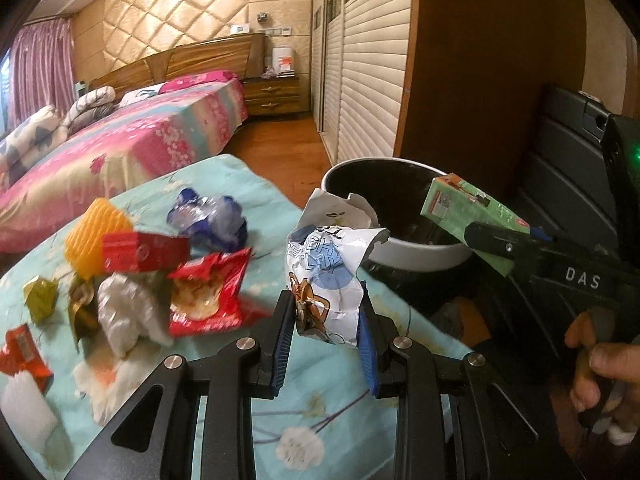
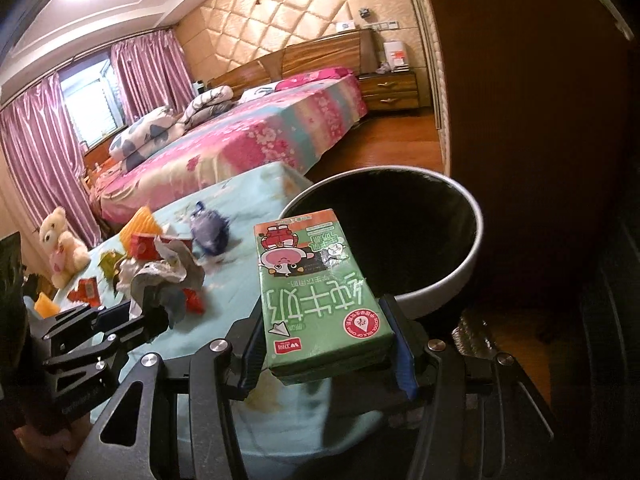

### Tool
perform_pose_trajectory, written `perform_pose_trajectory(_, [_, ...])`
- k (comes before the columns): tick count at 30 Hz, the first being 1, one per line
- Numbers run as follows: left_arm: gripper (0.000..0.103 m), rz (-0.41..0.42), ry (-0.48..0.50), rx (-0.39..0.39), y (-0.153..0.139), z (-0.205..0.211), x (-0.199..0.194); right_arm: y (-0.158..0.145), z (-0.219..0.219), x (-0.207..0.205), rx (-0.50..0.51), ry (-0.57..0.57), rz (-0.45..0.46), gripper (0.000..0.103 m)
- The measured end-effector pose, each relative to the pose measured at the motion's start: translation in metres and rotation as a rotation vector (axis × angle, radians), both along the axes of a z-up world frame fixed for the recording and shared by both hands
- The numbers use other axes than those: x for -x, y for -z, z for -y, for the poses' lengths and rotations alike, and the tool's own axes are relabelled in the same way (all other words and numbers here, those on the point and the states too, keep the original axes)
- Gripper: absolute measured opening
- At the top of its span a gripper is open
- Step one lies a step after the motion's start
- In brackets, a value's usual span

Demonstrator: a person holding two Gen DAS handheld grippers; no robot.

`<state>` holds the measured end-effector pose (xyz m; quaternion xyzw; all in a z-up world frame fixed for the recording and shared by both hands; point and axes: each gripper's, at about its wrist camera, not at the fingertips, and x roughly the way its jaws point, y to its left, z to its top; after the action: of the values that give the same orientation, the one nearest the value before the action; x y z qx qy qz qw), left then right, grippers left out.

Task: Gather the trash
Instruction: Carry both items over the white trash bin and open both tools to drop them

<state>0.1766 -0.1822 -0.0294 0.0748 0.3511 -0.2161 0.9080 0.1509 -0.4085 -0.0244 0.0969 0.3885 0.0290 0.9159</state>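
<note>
Two loads mid-carry, none visibly binned: right gripper clamped on a green milk carton just short of the dark bin ahead, left gripper pinching a crumpled white wrapper, more litter left on the cloth beside it.

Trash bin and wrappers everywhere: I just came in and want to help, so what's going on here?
A person with a gripper in each hand is clearing litter off the light blue sheet. The left gripper grips a crumpled white snack bag. The right gripper holds a green milk carton at the rim of the white bin. More wrappers lie on the sheet.
</note>
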Motion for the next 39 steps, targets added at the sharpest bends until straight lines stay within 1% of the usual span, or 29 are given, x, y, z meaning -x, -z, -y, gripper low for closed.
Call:
perform_pose_trajectory(13, [0.029, -0.001, 0.039, -0.01, -0.001, 0.036, -0.035, 0.007, 0.033, -0.025, -0.012, 0.052, -0.017, 0.053])
perform_pose_trajectory(26, [0.029, -0.024, 0.068, -0.029, 0.007, 0.07, -0.072, 0.016, 0.045, -0.056, -0.019, 0.065, -0.054, 0.053])
perform_pose_trajectory(31, [0.029, -0.022, 0.076, -0.037, 0.007, 0.076, -0.082, 0.018, 0.05, -0.062, -0.02, 0.062, -0.065, 0.053])
perform_pose_trajectory(39, [0.03, -0.052, 0.074, -0.033, 0.013, 0.084, -0.098, 0.02, 0.062, -0.066, -0.023, 0.064, -0.078, 0.053])
